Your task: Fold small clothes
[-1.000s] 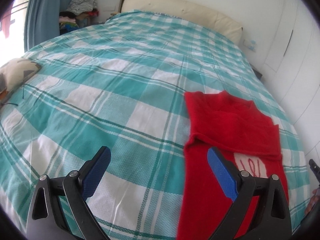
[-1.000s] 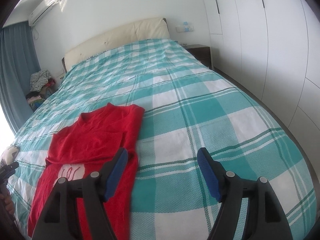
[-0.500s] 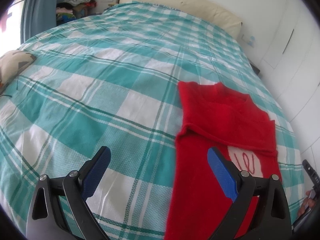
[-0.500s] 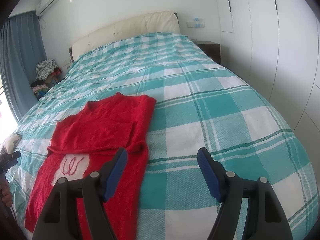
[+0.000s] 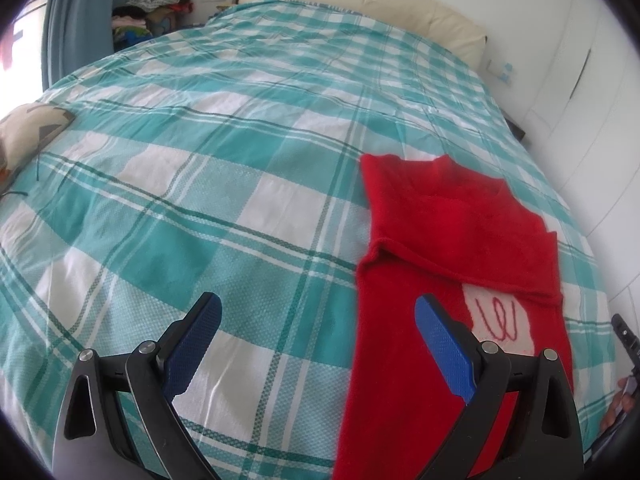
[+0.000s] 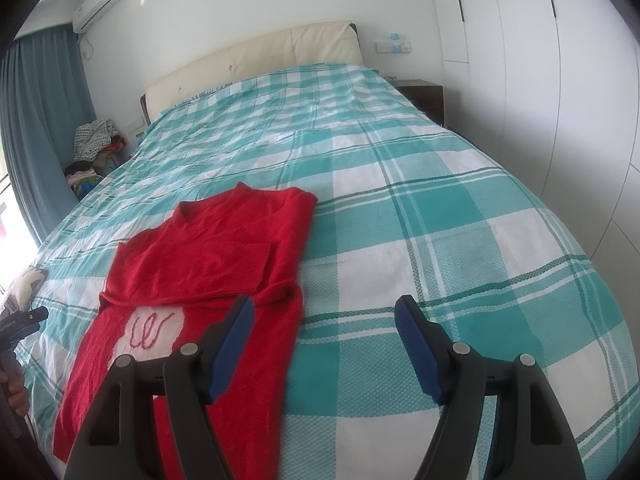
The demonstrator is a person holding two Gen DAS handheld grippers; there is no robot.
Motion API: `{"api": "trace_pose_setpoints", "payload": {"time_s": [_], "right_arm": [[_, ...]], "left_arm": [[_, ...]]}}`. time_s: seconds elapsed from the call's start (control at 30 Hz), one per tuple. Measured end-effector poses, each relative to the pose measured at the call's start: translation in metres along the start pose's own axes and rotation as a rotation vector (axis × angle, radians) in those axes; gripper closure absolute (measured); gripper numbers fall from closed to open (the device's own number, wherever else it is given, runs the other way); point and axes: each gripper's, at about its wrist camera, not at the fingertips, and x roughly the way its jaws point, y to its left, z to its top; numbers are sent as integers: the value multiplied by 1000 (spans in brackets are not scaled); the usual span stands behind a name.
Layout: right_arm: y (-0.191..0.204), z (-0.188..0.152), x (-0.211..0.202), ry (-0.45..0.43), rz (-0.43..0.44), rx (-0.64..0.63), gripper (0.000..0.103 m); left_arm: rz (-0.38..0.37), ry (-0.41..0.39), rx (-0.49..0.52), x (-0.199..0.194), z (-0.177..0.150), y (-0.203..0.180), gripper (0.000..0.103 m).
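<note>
A red sweater with a white patch lies flat on the checked bed, its sleeves folded in across the chest. It also shows in the right wrist view. My left gripper is open and empty, above the bed at the sweater's left edge, its right finger over the red cloth. My right gripper is open and empty at the sweater's right edge, its left finger over the cloth.
The teal-and-white checked bedspread covers the whole bed. A cream headboard stands at the far end. A patterned cushion lies at the left edge. A clothes pile and a curtain are beyond. White wardrobes stand on the right.
Both grippers have shifted slightly over the bed, so the sweater sits a little differently in each view. The sweater itself has not moved. Both grippers stay open.
</note>
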Motion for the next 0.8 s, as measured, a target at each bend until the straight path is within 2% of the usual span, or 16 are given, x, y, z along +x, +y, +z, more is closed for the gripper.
{"api": "trace_pose_setpoints", "payload": {"time_s": [0.8], "right_arm": [[-1, 4, -2, -10, -2, -1, 31]], "left_arm": [[24, -10, 15, -1, 0, 0, 5]]}}
